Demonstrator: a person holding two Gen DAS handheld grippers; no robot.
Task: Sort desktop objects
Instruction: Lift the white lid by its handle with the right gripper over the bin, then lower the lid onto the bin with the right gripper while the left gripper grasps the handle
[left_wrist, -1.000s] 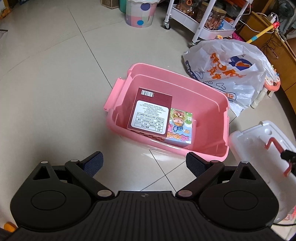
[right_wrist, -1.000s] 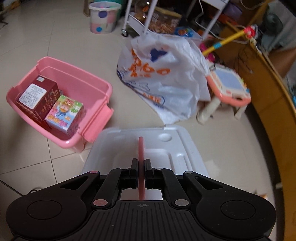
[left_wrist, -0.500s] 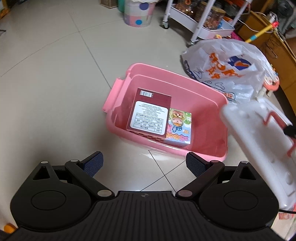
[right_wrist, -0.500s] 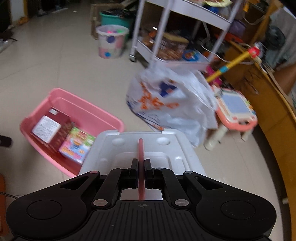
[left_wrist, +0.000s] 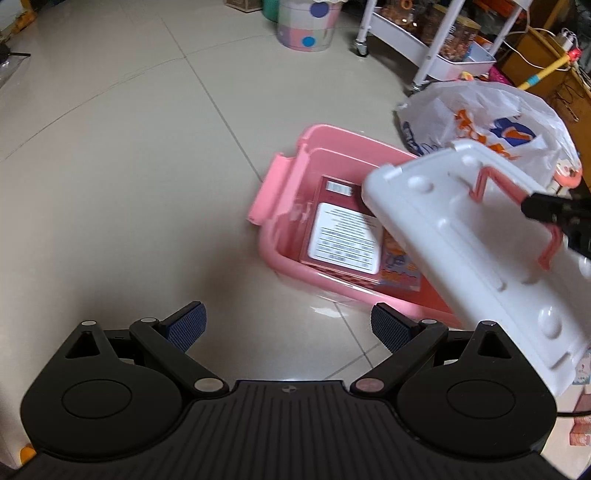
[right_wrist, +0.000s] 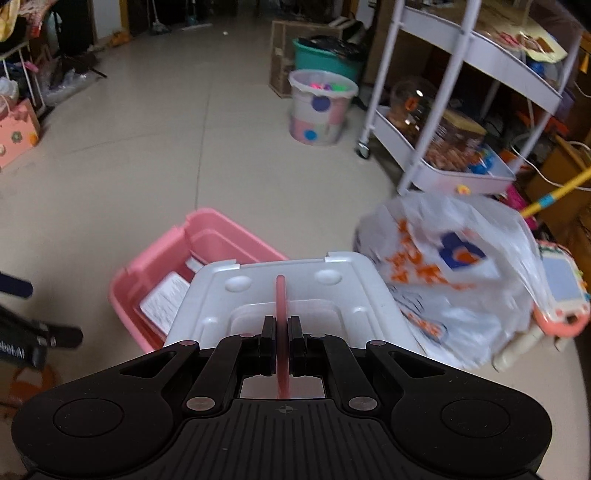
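White lid (left_wrist: 476, 236) overhanging pink bin (left_wrist: 284, 206) rim, right claw (right_wrist: 282, 345) clamping handle (right_wrist: 280, 295) — left claw (left_wrist: 288, 325) wide.

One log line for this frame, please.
right gripper: shut on lid handle | lid: lifted, tilted over bin | bin: two boxes inside | left gripper: open, empty

The lid (left_wrist: 476, 236) overhangs the bin's (left_wrist: 291, 177) right half, blocking entry there; its left half lies open from above. A bag (right_wrist: 454, 273) crowds the right.

Left tool (left_wrist: 288, 328) spread wide, right tool (right_wrist: 282, 341) clamped tight
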